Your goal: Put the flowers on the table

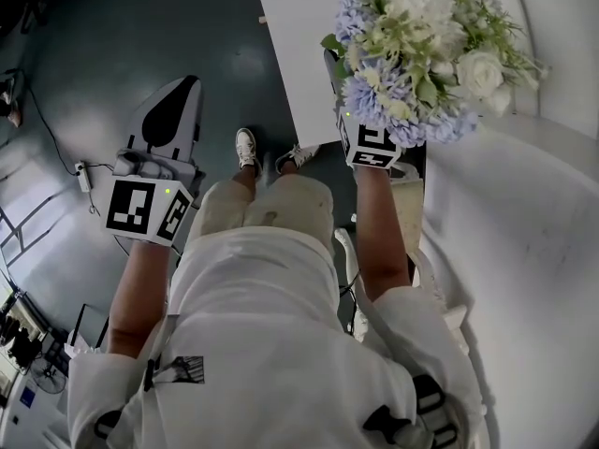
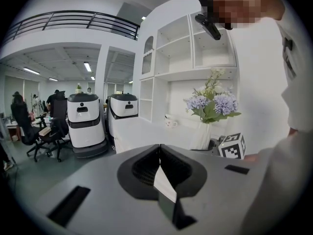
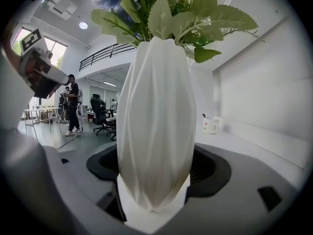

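Clasping the vase, right tool outstretched; left tool low

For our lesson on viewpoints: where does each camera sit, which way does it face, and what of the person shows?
Head view: on the head, looking steeply down at the flowers; torso, arms, legs show.
Left gripper view: on the left hand-held gripper, along its shut jaws towards shelves; torso at right.
Right gripper view: on the right hand-held gripper, along jaws clamped on the vase; the left one's cube at upper left.
Shared: all three show the flowers; both gripper views show the mug.
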